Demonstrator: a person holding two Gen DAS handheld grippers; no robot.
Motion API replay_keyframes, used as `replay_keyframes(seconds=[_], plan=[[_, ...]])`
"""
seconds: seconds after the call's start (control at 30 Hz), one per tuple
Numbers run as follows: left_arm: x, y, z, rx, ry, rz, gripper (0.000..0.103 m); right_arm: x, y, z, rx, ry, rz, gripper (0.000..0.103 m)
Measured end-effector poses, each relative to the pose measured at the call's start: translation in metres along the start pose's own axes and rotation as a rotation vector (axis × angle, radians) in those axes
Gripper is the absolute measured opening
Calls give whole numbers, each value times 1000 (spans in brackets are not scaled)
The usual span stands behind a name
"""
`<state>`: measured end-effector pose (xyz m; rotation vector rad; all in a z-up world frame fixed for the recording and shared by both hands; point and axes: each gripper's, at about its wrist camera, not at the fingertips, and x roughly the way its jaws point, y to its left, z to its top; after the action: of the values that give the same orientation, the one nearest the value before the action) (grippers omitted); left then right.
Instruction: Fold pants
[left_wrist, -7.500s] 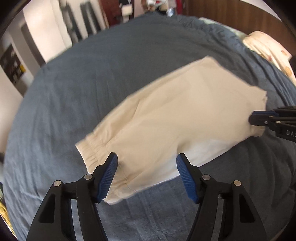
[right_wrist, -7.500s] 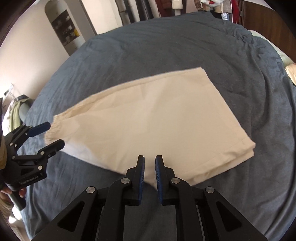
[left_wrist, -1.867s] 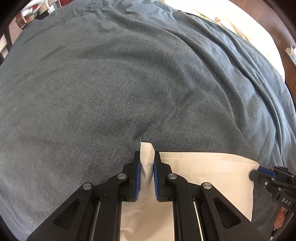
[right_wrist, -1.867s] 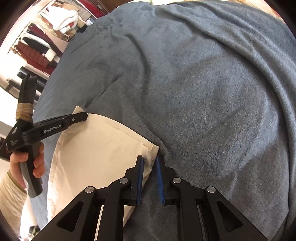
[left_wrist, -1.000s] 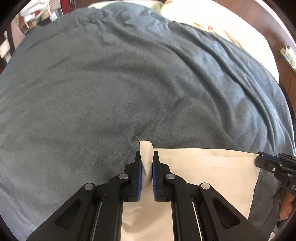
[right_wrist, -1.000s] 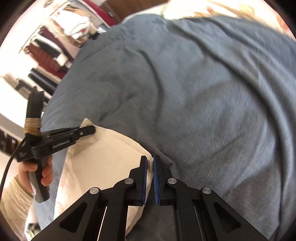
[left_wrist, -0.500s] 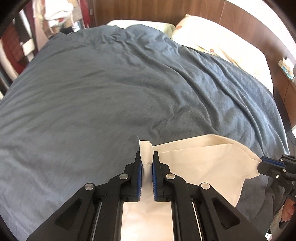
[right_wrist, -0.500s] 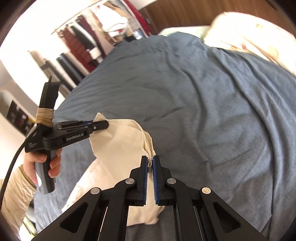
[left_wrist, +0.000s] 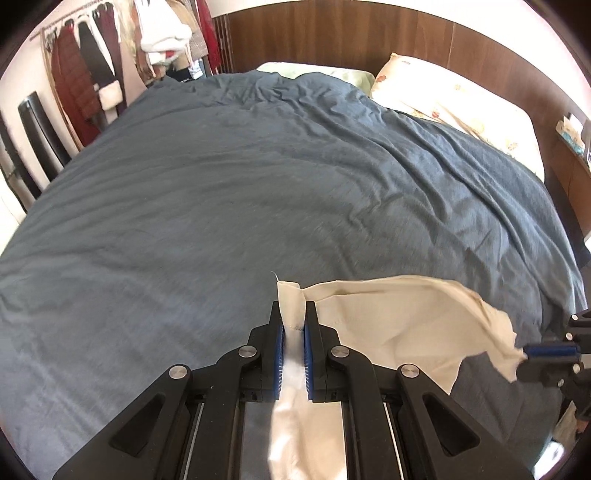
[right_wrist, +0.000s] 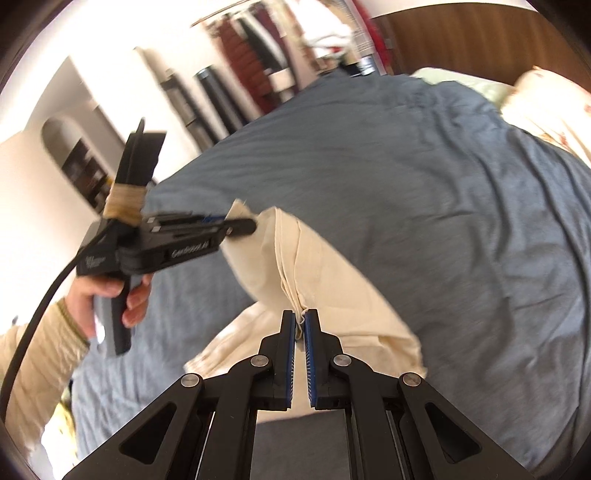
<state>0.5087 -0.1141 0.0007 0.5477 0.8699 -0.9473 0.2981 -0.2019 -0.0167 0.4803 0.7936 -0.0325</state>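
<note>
Cream cotton pants (left_wrist: 402, 325) hang at the frame's bottom, lifted off the wrinkled slate-blue duvet (left_wrist: 258, 177), one corner pinched in the left gripper (left_wrist: 293, 314), another in the right gripper (right_wrist: 300, 321).

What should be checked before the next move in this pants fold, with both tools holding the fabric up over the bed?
1. Left tool clamped on a corner of the pants: ok.
2. Right tool clamped on the other corner: ok.
3. Held edge taut between the tools: not ok, it sags.
4. Layers aligned at the right tool's corner: cannot tell.
5. Blue duvet ahead free of other items: ok.
6. Lower part of the pants clear of the duvet: cannot tell.
</note>
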Motion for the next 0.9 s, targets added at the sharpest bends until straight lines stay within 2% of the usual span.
replay_keyframes(seconds=[0.2, 0.5, 0.57, 0.6, 0.63, 0.67, 0.8, 0.9], plan=[[-17, 13, -43, -30, 6, 18, 11, 9, 40, -24, -90, 85, 83, 7], [-29, 24, -110, -108, 40, 47, 13, 29, 66, -65, -138, 227, 167, 7], [-32, 27, -124, -127, 51, 69, 18, 29, 74, -78, -157, 251, 179, 7], [-34, 29, -131, -136, 56, 82, 22, 31, 76, -82, -165, 262, 183, 7], [-37, 31, -140, -152, 64, 103, 31, 33, 78, -87, -175, 281, 190, 7], [-40, 32, -146, -163, 65, 112, 34, 33, 80, -92, -185, 293, 192, 7], [-48, 38, -172, -204, 102, 160, 43, 38, 86, -105, -216, 335, 184, 7], [-52, 41, -185, -279, 120, 164, 45, 43, 91, -112, -240, 363, 183, 7]])
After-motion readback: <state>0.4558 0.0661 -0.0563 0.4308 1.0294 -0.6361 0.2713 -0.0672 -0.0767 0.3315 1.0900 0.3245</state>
